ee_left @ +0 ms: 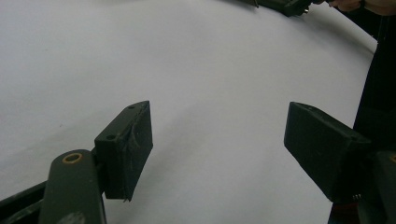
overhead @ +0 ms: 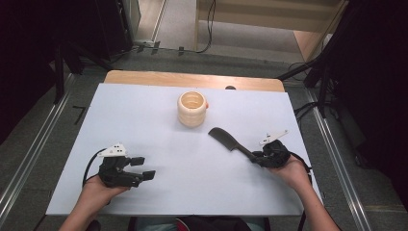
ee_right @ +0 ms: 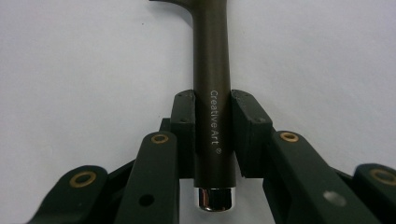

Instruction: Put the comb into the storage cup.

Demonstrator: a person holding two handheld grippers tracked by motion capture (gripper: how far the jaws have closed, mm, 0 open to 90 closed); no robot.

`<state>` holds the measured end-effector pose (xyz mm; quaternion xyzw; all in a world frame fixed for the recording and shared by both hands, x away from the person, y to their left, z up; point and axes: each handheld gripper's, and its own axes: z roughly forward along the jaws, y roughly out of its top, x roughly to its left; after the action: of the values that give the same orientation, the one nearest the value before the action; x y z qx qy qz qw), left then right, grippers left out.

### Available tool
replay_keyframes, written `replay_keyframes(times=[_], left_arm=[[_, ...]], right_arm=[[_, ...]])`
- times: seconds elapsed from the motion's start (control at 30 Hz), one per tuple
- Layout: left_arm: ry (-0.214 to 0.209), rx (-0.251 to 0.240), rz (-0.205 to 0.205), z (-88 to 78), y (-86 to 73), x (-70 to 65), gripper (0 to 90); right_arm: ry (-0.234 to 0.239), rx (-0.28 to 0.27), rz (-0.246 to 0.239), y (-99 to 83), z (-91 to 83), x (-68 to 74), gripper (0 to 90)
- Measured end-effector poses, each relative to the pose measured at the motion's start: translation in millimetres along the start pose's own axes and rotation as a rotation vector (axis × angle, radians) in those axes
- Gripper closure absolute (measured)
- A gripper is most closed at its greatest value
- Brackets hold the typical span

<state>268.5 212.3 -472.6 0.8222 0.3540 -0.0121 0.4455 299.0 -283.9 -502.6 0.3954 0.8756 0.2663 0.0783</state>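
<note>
A: Where does the work stand?

B: The pick-up looks made. The right hand-held gripper (overhead: 254, 157) is clenched on the handle of the dark brown, flat-bladed spatula (overhead: 230, 140); in the right gripper view both pads squeeze the round handle (ee_right: 212, 116) near its shiny metal end cap.

A: And is the tool lifted?

B: I cannot tell. Its blade points toward the cream-coloured ribbed ceramic pot (overhead: 192, 109), which stands apart from it near the far side of the white worktop (overhead: 144, 120).

A: The other hand?

B: The left hand-held gripper (overhead: 144, 168) sits released near the front left of the worktop, jaws wide apart with nothing between them.

A: So what's left?

B: Likely carrying the spatula to the pot; that part hasn't begun, judging by the gap between them.
</note>
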Motion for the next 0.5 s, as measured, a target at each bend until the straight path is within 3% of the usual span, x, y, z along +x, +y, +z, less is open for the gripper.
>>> replay_keyframes(times=[0.13,0.33,0.5], left_arm=[[0.006,0.003,-0.008,0.1,0.6,0.1,24.6],[0.008,-0.004,-0.011,-0.2,3.9,-1.1,24.6],[0.002,-0.008,-0.021,0.0,6.3,-2.0,24.6]], right_arm=[[0.018,-0.005,0.027,-0.2,-2.4,-2.5,70.4],[0.049,-0.101,0.078,-0.2,-18.5,-3.0,70.4],[0.071,-0.141,0.077,3.4,-24.9,3.0,70.3]])
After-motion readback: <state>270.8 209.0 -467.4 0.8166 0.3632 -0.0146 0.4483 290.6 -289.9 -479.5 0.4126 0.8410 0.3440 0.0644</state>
